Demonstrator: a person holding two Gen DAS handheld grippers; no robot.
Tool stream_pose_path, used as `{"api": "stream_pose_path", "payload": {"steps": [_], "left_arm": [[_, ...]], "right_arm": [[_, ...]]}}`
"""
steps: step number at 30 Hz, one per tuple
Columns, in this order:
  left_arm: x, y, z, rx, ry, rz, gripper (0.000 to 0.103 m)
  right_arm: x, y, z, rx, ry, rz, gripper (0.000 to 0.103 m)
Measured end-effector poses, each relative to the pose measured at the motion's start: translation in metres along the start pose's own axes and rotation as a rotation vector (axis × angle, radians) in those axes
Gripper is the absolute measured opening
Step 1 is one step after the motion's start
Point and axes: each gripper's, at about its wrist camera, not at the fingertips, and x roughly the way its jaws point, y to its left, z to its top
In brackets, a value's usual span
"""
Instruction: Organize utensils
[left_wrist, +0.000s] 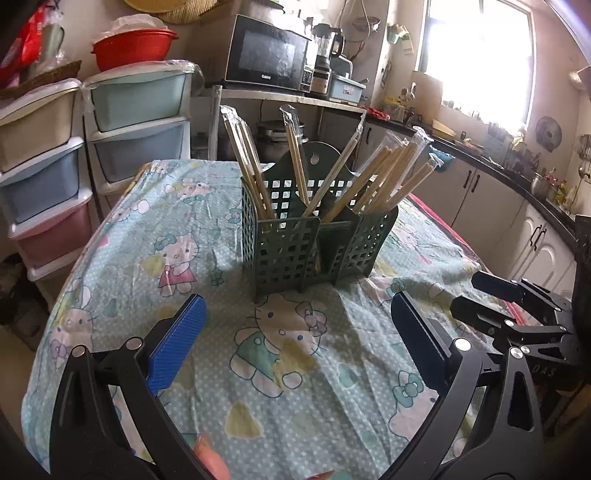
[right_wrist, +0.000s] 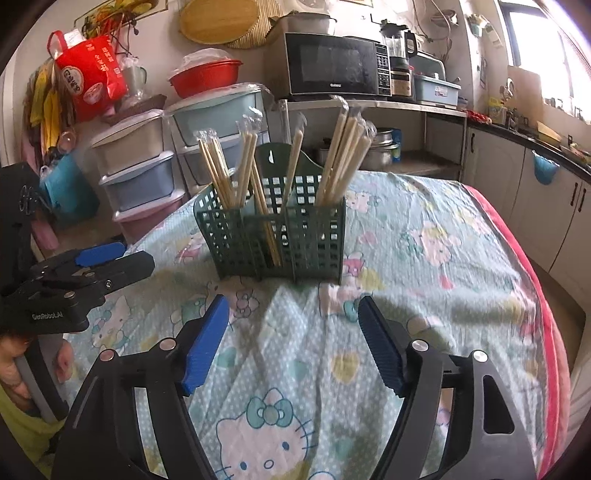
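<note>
Standing on the cartoon-print tablecloth (left_wrist: 184, 258), the green caddy (left_wrist: 295, 251) holds wrapped chopsticks (left_wrist: 373, 177) fanned unevenly across its compartments. The left gripper (left_wrist: 299, 332) and right gripper (right_wrist: 291, 339) are held spread apart and empty, near the caddy. Leaning pairs are probably best pinched low and lifted straight upward, so neighbouring pairs are not snagged.

Left gripper (left_wrist: 299, 332) spread wide, empty, held level on the left. Right gripper (right_wrist: 293, 341) likewise parted, empty, just beside it.
</note>
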Motion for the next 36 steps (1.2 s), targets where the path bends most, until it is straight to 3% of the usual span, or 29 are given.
{"api": "stream_pose_path", "payload": {"steps": [6,16,23,26,36], "left_arm": [[0.0,-0.008,-0.019,0.021,-0.026,0.018,0.093],[0.0,-0.011,-0.042,0.019,-0.054,0.035,0.093],[-0.014,-0.014,-0.044,0.008,-0.143,0.025,0.093],[-0.019,-0.015,-0.045,0.011,-0.186,0.056,0.093],[-0.027,-0.021,-0.054,0.04,-0.289,0.057,0.093]], "right_arm": [[0.003,-0.003,-0.016,0.045,-0.009,0.009,0.071],[-0.021,-0.011,-0.033,0.102,-0.154,-0.053,0.095],[-0.045,-0.004,-0.041,0.073,-0.315,-0.106,0.097],[-0.053,0.002,-0.045,0.046,-0.372,-0.12,0.097],[-0.055,0.004,-0.058,0.035,-0.428,-0.159,0.097]]}}
